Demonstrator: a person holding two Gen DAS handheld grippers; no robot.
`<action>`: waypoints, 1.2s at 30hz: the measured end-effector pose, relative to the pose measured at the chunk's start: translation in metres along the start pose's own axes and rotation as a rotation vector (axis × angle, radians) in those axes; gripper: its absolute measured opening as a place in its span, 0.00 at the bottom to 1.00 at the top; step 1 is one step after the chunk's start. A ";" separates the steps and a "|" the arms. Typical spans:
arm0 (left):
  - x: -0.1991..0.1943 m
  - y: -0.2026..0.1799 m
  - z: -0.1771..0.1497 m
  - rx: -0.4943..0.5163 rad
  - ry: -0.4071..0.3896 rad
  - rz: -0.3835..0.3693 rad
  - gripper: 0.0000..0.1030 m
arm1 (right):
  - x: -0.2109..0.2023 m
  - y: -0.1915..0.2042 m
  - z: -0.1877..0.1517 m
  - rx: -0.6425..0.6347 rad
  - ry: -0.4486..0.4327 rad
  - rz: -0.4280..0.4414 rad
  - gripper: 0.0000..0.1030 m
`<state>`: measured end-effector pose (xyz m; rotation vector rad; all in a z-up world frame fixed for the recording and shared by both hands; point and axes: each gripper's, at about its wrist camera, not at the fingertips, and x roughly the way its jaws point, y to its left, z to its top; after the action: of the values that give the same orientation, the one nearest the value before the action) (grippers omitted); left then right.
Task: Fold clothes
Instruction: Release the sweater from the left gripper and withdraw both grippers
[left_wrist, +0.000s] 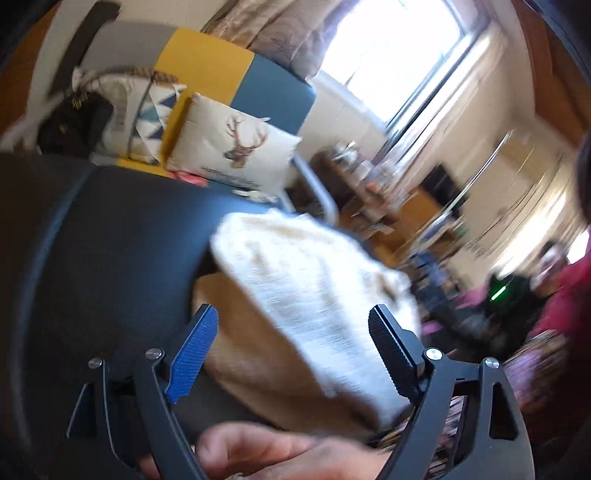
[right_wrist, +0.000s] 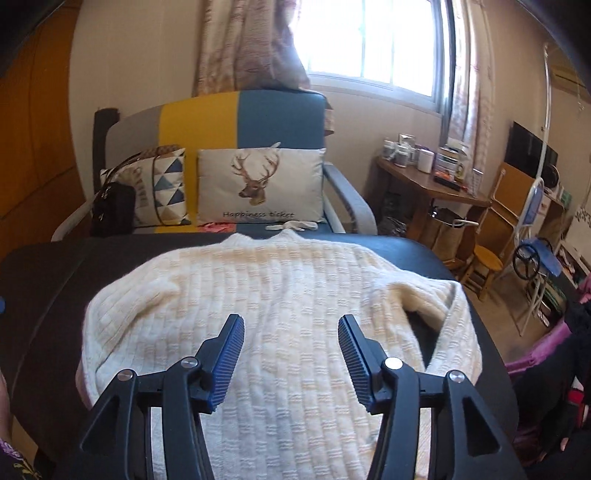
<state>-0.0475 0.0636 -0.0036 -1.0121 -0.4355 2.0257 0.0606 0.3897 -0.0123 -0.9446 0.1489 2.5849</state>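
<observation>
Cream knit: sweater (right_wrist: 280, 317) lies spread on the dark table (right_wrist: 44, 295), collar at the far edge, hem toward the near side.
Right sleeve: bent inward at the sweater's right, with a dark gap of table showing between sleeve and body.
Right gripper (right_wrist: 291, 354): hovers over the near middle of the sweater, jaws spread wide, holding nothing.
Left gripper (left_wrist: 293, 354): tilted and blurred in its own view, jaws spread with the sweater's edge showing between them — whether a pad touches the knit I cannot tell.
Far side: sofa (right_wrist: 240, 110) with a deer cushion (right_wrist: 258, 184) just past the table, well clear of the work.
Step in hand: likely the start of a fold — garment laid out flat, neither gripper yet holding cloth.
Next move: probably each gripper must close on a sleeve or side edge and carry it toward the middle; the thick knit calls for a deep bite, or the layer may slip free.
</observation>
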 end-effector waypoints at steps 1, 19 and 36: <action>-0.001 0.004 0.004 -0.039 0.005 -0.031 0.84 | 0.002 0.003 -0.003 -0.002 0.015 0.011 0.53; -0.021 0.012 0.013 -0.207 0.075 -0.330 0.84 | -0.011 0.024 -0.016 -0.028 0.016 0.054 0.54; -0.055 -0.017 0.021 -0.079 -0.012 -0.199 0.84 | -0.030 0.048 -0.001 -0.072 -0.063 0.080 0.56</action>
<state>-0.0355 0.0317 0.0476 -0.9644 -0.6030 1.8497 0.0640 0.3359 0.0048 -0.8977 0.0788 2.7069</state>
